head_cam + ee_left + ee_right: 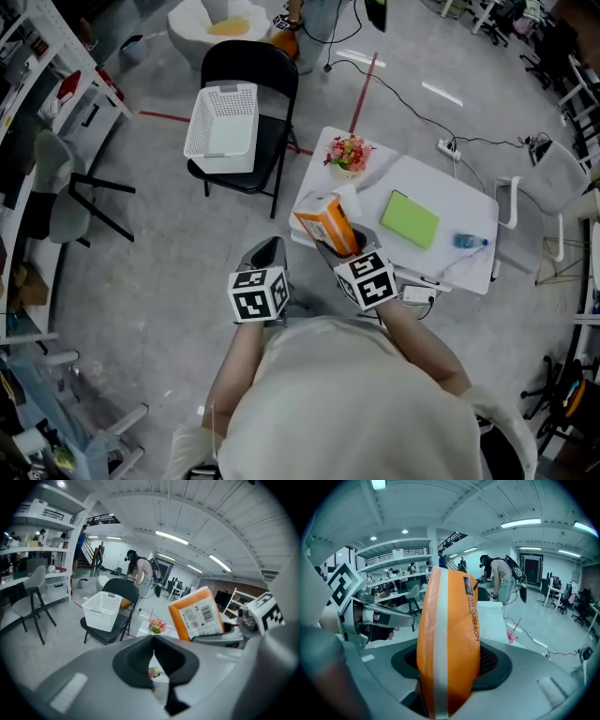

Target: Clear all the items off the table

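Tongs, right [450,667]: clamped on an orange "air cushion" box [447,634], pads on its two broad faces. Box stands upright in the grip, long axis 12 to 6 in the right gripper view. From the head view it hangs over the bench's [450,192] 9 o'clock corner.

Tongs, left [153,644]: jaws together, nothing between them. They ride just beside the right pair, at its 9 o'clock.

Key relation: white mesh basket [223,127] sits on a black folding chair [272,150], at about 11 o'clock from the box in the head view and well apart from it. Left tongs are nearer the chair, but the right pair carries the load. Judged: drop-off calls for a reach toward 11 o'clock, box kept upright.

On the bench: flower posy [348,153] at the far corner, green pad [410,218] mid-surface, water bottle [469,242] toward 3 o'clock. Task judged early.

Room: grey concrete floor, red tape line, loose cables, shelving along 9 o'clock.
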Motion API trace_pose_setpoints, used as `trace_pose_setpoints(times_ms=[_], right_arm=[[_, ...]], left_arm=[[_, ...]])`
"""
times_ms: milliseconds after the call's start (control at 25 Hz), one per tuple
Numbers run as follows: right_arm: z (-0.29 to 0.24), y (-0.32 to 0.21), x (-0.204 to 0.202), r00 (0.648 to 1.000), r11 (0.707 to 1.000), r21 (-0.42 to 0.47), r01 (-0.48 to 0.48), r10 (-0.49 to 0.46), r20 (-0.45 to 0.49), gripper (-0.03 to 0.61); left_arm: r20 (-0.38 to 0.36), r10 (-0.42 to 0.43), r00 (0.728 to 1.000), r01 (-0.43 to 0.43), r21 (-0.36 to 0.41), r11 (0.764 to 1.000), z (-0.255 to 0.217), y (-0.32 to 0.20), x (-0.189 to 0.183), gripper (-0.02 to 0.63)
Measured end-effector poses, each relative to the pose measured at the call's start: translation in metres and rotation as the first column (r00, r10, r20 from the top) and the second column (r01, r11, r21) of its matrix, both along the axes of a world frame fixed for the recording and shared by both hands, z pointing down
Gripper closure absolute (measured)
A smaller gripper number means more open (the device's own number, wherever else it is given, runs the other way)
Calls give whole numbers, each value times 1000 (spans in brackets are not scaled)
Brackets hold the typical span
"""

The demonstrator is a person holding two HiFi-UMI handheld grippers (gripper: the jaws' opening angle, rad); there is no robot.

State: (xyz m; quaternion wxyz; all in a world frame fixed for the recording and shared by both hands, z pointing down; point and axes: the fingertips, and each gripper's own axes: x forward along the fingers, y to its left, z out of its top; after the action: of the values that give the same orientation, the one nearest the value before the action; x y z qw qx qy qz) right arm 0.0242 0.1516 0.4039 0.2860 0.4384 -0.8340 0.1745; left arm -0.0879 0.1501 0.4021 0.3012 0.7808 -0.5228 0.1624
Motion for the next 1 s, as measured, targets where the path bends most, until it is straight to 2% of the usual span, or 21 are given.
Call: trace_pose_setpoints(times_ms=[320,560,1000], right_arm=[[4,-26,-64,1000,1000,-1,4,-4,2,325],[7,-35,-94,1000,1000,-9,25,-25,-4,325],[9,-65,-117,998,998,-22,66,-66,-5,325]], left_arm=[[8,9,1000,-9,0,1000,2,-23,-61,604],[11,-28,1000,28,-9,1000,6,-33,-100,604],[-1,-94,996,94,-17,995,6,-54,-126,604]])
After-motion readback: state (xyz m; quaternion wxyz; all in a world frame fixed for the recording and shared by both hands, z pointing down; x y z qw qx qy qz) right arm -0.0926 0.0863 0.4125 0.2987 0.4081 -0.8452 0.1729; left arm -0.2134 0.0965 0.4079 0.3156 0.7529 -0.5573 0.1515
